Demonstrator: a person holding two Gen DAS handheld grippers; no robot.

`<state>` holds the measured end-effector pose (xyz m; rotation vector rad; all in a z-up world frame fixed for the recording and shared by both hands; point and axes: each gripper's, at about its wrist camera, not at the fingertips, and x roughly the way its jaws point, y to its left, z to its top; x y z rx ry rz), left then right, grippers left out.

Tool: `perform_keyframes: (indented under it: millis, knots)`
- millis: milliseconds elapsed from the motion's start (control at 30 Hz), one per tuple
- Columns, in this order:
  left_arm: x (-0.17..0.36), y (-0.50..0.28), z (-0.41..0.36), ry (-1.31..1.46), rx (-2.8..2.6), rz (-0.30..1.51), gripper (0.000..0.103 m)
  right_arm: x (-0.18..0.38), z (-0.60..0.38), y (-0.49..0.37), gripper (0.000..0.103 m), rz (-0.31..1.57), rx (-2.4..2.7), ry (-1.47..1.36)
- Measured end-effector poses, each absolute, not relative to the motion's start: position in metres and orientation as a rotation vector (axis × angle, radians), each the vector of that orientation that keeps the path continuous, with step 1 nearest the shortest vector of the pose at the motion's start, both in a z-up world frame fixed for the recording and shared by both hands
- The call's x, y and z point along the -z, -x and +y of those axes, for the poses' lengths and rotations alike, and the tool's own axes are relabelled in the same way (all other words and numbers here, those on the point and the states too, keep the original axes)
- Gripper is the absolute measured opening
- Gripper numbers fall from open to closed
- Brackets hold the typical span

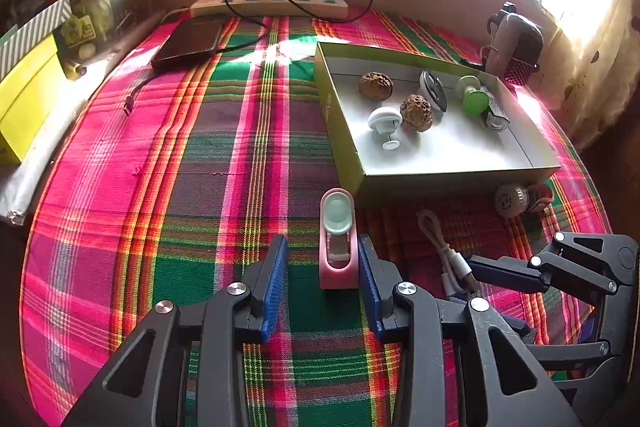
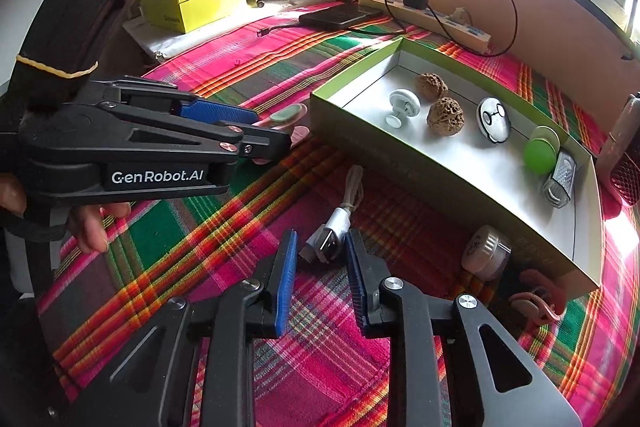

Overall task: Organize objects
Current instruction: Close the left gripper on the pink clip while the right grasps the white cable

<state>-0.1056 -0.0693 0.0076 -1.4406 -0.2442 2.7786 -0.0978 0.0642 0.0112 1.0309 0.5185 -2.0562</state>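
The white cable (image 2: 334,227) is lying on the plaid bench (image 2: 248,67) between the right tongs (image 2: 320,283), which are open around its plug. The left tongs (image 1: 322,279) are standing open beside the pink clip (image 1: 338,239). Only the right view is showing a pink item (image 2: 536,303) near the box's (image 2: 440,167) corner.

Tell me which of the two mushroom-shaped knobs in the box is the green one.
The green knob lies toward the box's far right, beside the clear grater-like piece. The other, a white knob, sits left of the walnuts.
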Motion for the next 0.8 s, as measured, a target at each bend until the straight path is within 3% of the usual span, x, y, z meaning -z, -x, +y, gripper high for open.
perform_keyframes:
  millis: [800]
  knots:
    - [-0.007,0.111,-0.064,1.427,-2.802,-0.174,0.033,-0.012,0.053,0.116,0.026,0.520,2.154,-1.076]
